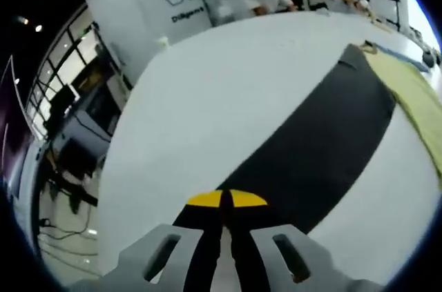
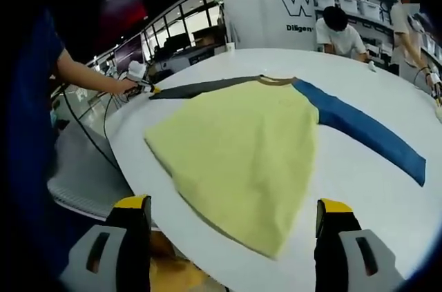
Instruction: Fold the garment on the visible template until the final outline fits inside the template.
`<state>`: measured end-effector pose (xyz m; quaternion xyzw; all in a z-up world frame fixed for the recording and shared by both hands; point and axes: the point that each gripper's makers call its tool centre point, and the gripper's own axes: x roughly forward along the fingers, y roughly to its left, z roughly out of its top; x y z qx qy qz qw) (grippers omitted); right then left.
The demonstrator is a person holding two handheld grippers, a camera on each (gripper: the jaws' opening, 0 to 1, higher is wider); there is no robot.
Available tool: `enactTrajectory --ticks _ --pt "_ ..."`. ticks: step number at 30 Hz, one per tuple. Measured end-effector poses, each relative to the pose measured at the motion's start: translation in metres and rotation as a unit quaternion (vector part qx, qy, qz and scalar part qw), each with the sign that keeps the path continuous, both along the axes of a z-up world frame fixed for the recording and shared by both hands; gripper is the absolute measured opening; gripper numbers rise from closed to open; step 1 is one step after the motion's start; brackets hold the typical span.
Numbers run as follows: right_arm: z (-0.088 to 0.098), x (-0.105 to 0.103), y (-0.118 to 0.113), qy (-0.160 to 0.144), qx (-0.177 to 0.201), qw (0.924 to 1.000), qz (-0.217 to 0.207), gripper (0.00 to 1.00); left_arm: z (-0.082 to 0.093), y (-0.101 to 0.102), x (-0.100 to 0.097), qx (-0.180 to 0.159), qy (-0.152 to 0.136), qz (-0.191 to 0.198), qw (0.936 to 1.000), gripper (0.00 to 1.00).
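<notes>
A shirt lies flat on the white table [image 2: 359, 209]: pale yellow body [image 2: 242, 147], dark grey sleeve [image 2: 200, 87], blue sleeve [image 2: 366, 133]. In the left gripper view the dark sleeve [image 1: 324, 140] runs from my jaws up to the right, where it meets the yellow body [image 1: 414, 99]. My left gripper [image 1: 226, 199] has its yellow tips pressed together at that sleeve's end. It also appears in the right gripper view as the left gripper [image 2: 140, 76], held by a hand at the sleeve's tip. My right gripper [image 2: 235, 212] stands open, its jaws wide apart over the shirt's hem at the near table edge.
The rounded table edge [image 2: 103, 133] runs close to the shirt's left side, with cables and floor beyond it. A person's blue sleeve [image 2: 34, 140] fills the left. People [image 2: 338, 30] work at another table by a white lettered wall [image 2: 276, 2].
</notes>
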<state>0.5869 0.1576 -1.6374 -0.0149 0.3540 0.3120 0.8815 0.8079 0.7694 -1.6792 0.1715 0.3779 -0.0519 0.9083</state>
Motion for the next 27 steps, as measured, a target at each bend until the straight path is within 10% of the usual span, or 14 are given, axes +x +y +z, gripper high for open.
enactTrajectory --ticks 6,13,22,23,27 --pt "-0.004 0.008 0.0 -0.001 0.006 1.0 -0.007 0.99 0.005 0.006 0.005 -0.029 0.004 0.035 0.999 0.0" --pt "-0.006 0.009 0.005 -0.003 0.018 0.9998 -0.007 0.99 0.045 -0.021 0.009 -0.065 -0.076 0.005 0.995 0.08" --pt "-0.013 -0.001 0.007 -0.002 0.014 0.9999 0.004 0.97 0.077 -0.136 -0.067 -0.175 -0.095 -0.105 0.9743 0.43" --pt "-0.014 -0.004 0.008 -0.001 0.016 0.9998 0.008 0.97 0.079 -0.172 -0.093 -0.216 -0.08 -0.139 0.963 0.45" --pt "-0.016 -0.015 0.016 0.007 0.024 0.9994 0.022 0.96 0.06 -0.22 -0.14 -0.241 -0.024 -0.186 0.9522 0.56"
